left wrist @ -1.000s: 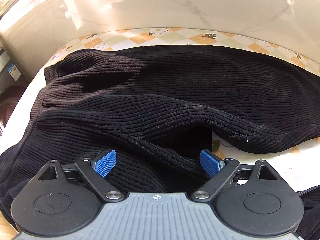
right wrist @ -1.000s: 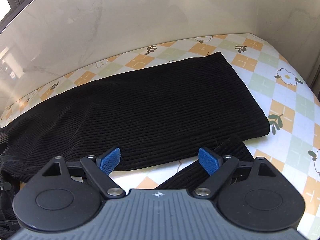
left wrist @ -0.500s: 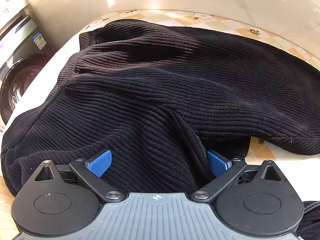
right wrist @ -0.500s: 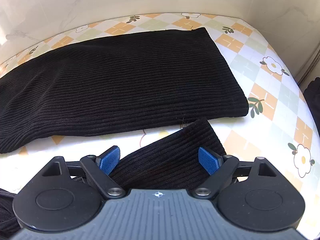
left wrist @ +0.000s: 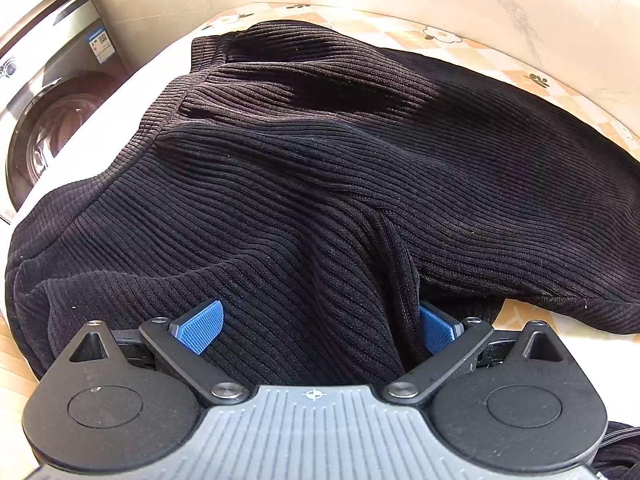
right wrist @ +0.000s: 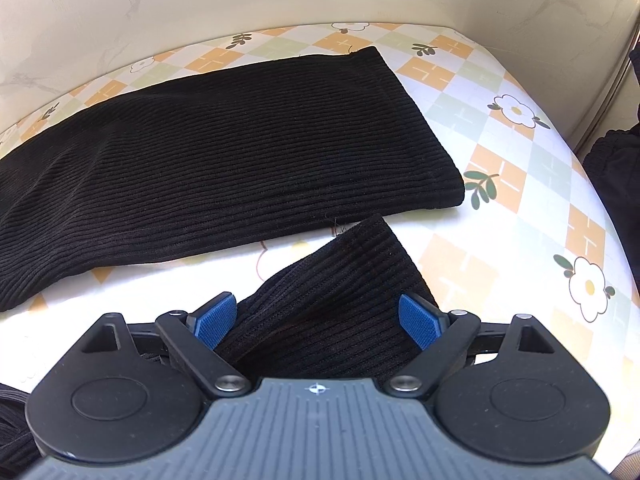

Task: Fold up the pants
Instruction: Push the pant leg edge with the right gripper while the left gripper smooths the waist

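Black ribbed knit fills most of the left wrist view: the pants (left wrist: pixel 320 168) lie heaped on a table (left wrist: pixel 532 336) covered in a cloth of orange and green diamonds with white flowers, their upper part rumpled into ridges and one thick fold running down toward six o'clock. The left gripper (left wrist: pixel 316 326) points steeply down over that fold with its jaws spread wide; the blue pads (left wrist: pixel 200 326) stand at either side of the fabric, the one at three o'clock half hidden behind the fold's edge, and whether either pad touches the cloth I cannot tell. A washing machine (left wrist: pixel 52 112) stands beyond the table edge at nine to ten o'clock. In the right wrist view one trouser leg (right wrist: pixel 224 160) lies flat across the table from nine o'clock toward two o'clock, its hem squared off near a leaf print. A second leg end (right wrist: pixel 344 280) lies nearer, angled up from six o'clock, just short of the first leg. The right gripper (right wrist: pixel 318 320) hangs above this nearer leg, jaws spread apart, the fabric lying between them without being pinched.
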The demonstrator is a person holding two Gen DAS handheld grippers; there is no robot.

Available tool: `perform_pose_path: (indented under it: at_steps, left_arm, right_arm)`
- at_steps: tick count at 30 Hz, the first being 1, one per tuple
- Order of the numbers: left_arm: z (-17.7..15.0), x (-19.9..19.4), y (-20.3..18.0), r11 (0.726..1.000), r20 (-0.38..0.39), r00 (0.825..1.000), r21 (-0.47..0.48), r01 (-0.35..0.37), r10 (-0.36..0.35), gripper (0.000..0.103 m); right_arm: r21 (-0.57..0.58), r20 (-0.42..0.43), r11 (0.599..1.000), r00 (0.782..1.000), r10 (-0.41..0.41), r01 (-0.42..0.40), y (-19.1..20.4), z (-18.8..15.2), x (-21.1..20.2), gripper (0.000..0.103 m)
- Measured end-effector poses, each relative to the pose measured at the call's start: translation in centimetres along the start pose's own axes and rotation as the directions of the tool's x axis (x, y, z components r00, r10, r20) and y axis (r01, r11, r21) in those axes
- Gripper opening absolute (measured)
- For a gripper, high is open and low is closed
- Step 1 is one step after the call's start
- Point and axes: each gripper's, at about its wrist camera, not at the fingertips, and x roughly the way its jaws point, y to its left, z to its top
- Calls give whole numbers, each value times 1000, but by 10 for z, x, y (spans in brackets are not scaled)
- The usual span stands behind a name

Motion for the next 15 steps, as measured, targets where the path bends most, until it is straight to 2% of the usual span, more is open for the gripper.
perform_pose_path:
  at_steps: [3,8,12,15]
  left_arm:
    - [0,-2,0,1000,-5,1000,-2,8,-8,102]
    - [2,-8,7,995,-6,995,-34,96,-96,101]
    - [2,-25,17,974,36,977,-85,211,-208,100]
    - [7,-40,29,964,89,968,-107,244,-235,99]
  right_arm:
    - [23,2,1000,1000,2,-2,0,0,-2,90]
    - [108,40,992,998,57,-61,-5,0,-9,90]
    - [159,81,982,992,93,-105,-5,6,-17,90]
    - [164,119,978,987,110,-129,-1,13,-25,90]
